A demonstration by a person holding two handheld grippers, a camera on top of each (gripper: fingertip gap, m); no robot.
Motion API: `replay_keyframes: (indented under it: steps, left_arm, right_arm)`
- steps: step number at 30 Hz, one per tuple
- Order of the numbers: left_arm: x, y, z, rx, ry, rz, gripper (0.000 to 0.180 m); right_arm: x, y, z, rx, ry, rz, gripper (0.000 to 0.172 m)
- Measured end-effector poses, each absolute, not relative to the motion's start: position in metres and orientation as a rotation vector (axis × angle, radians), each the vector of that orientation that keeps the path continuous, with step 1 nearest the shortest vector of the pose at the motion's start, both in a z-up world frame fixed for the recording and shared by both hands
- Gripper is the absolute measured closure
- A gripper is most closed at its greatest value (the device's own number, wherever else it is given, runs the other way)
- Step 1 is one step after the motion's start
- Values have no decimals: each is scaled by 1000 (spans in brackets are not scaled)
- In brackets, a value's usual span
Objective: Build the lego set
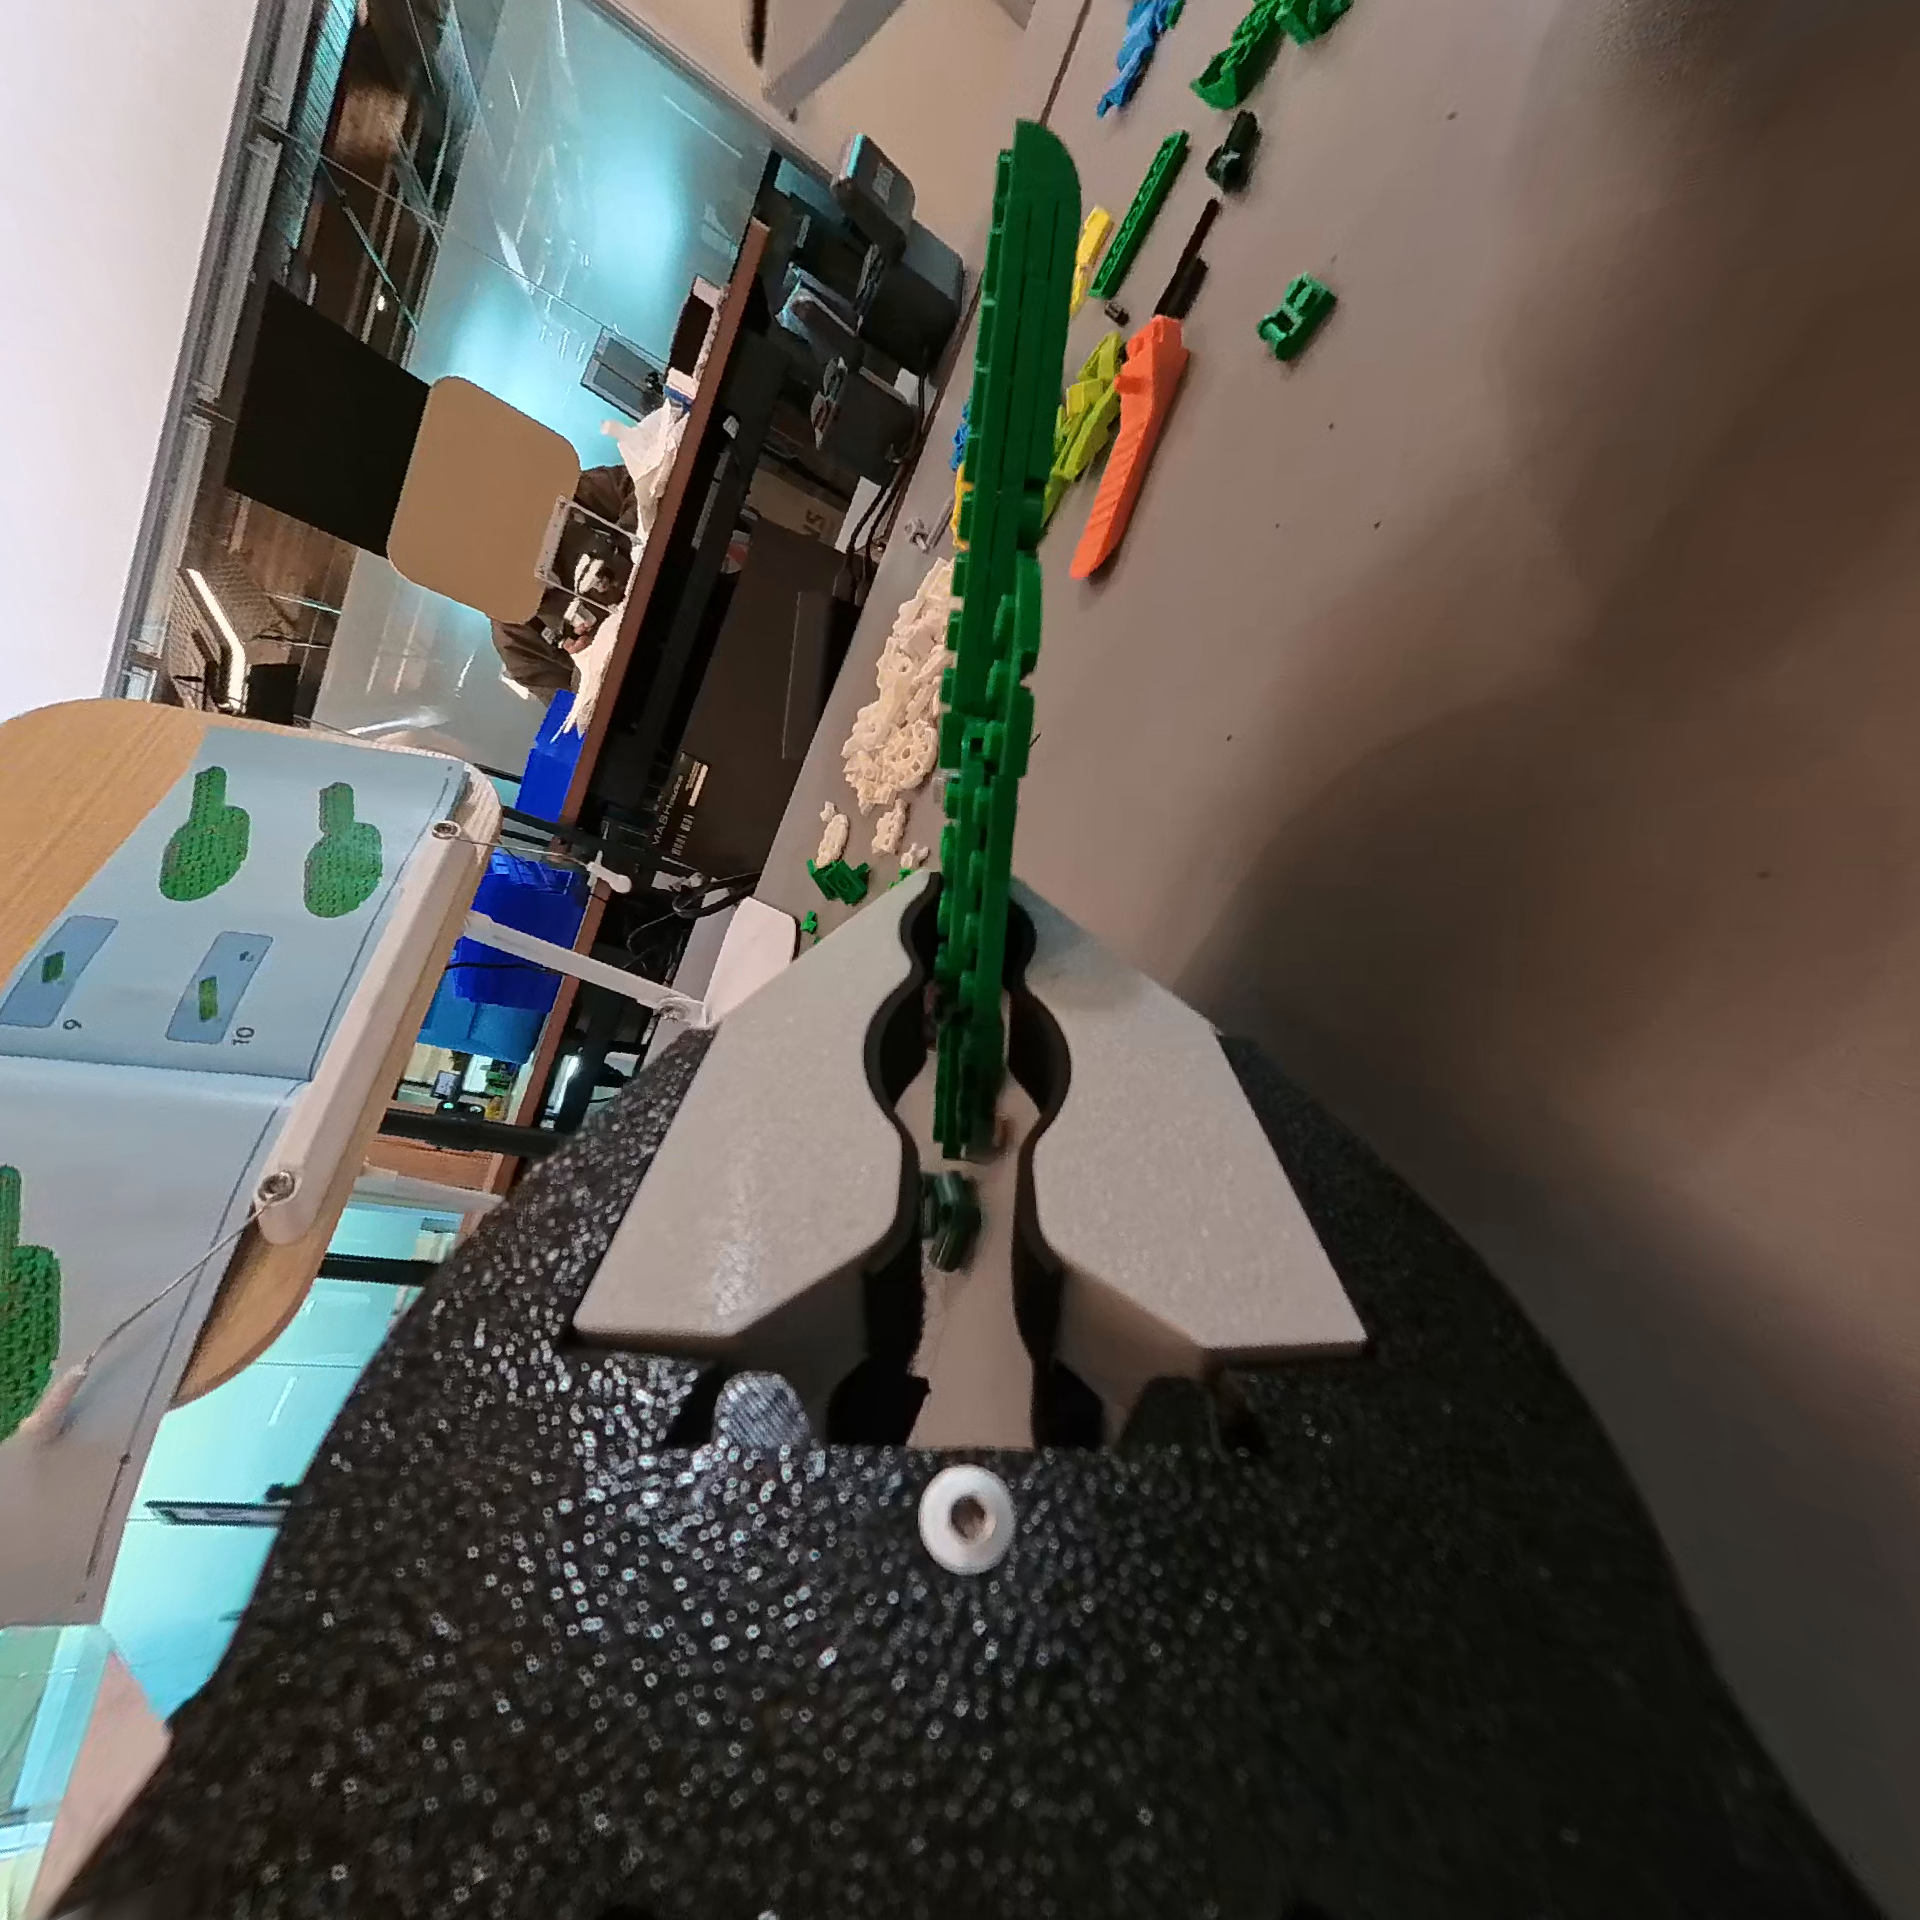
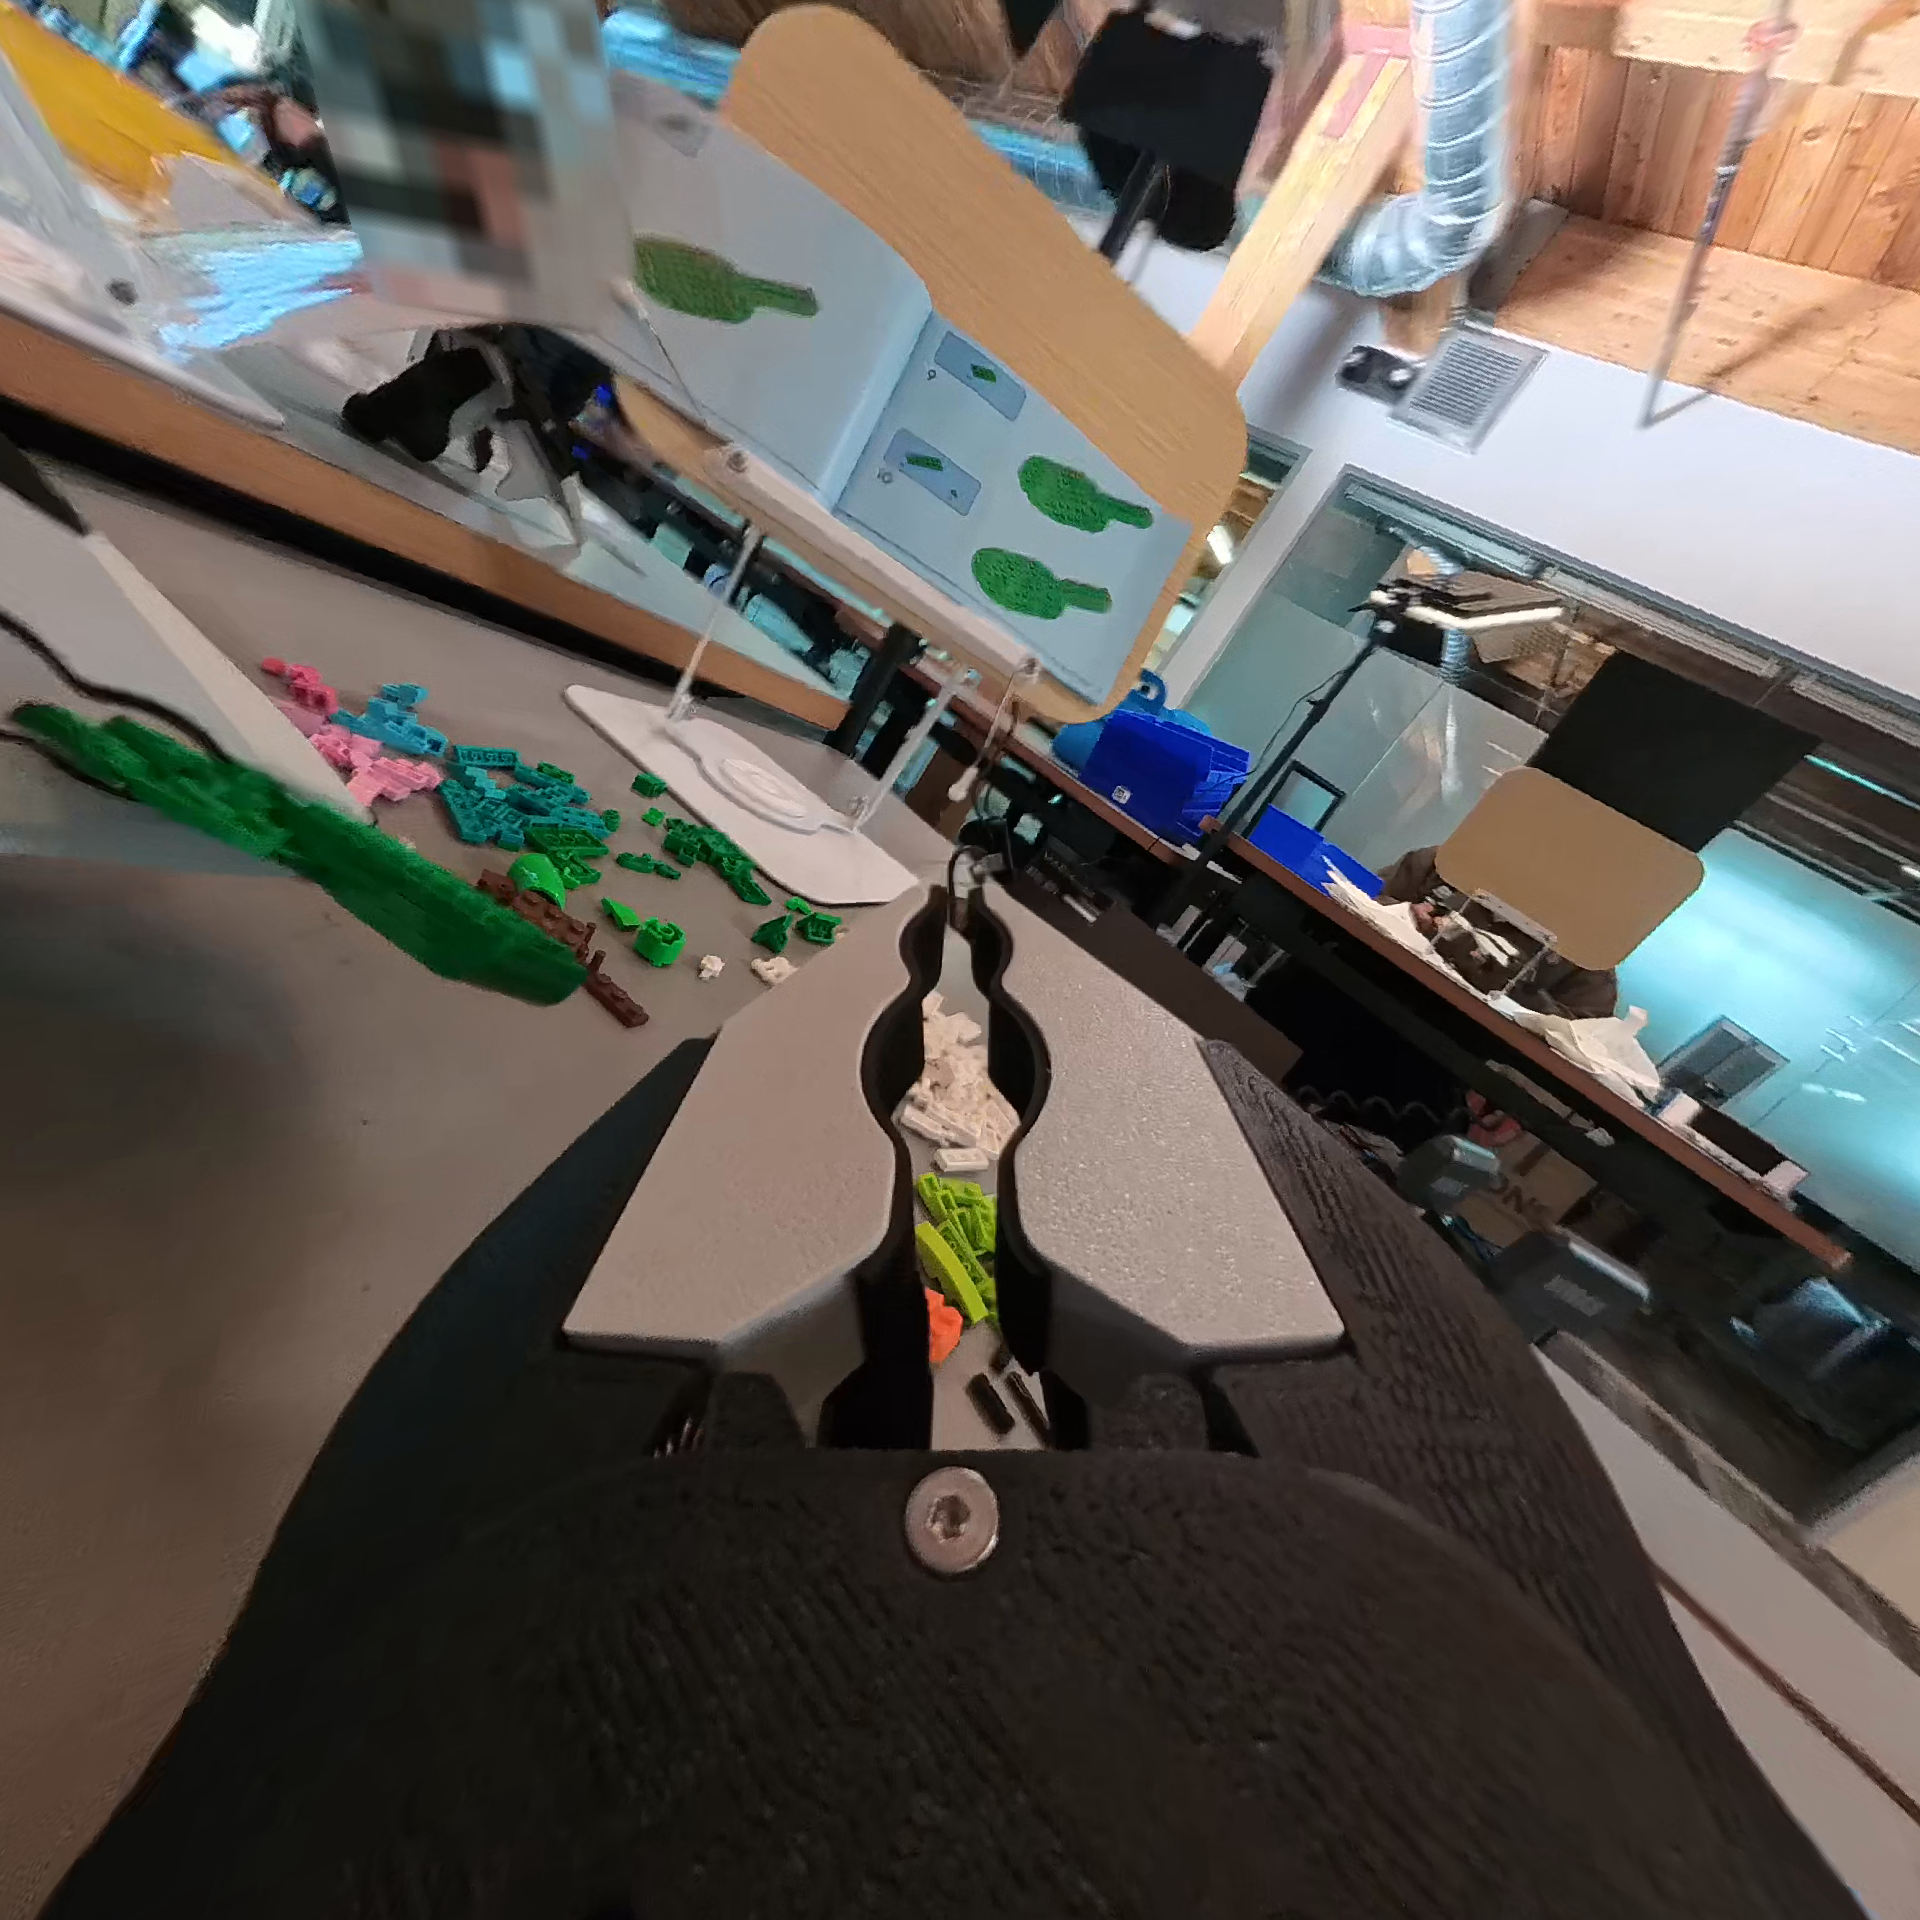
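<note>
Left wrist view: left tongs (image 1: 971, 1023) are clamping the flat green studded brick plate (image 1: 997, 582) edge-on, lifting it off the grey bench (image 1: 1455, 520); right tongs (image 2: 961, 914) are nearly closed, holding nothing.

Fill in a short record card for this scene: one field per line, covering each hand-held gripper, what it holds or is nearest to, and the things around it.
Left hand-held gripper: shut edge-on on a green brick-built plate, pads pressing both faces
Right hand-held gripper: jaws nearly together, nothing seen between them
Nearest to right: white pieces and lime pieces below its fingers
Surface: grey table
Loose parts: orange tool, teal bricks, pink bricks
Reference: instruction booklet on a stand
</note>
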State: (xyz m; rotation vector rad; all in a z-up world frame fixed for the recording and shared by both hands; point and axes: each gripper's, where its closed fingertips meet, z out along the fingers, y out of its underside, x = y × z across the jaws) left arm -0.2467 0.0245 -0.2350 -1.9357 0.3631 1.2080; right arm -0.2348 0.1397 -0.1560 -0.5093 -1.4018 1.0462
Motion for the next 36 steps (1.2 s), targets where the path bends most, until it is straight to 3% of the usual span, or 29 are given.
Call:
replay_keyframes:
  steps: [12, 21, 28, 36]
  left_arm:
    - [-250, 29, -229, -1901, 379, 1240, 175]
    - [-248, 28, -227, -1878, 414, 1258, 174]
    - [-249, 26, -225, -1870, 402, 1238, 175]
    - [-247, 28, -226, -1868, 408, 1219, 175]
  right_arm:
    - [-346, 73, -167, -531, -2098, 1057, 167]
    - [-440, 11, -228, -889, -2719, 934, 156]
    - [-395, 3, -266, -340, -3115, 482, 140]
    - [-389, -5, -277, -322, -3164, 483, 133]
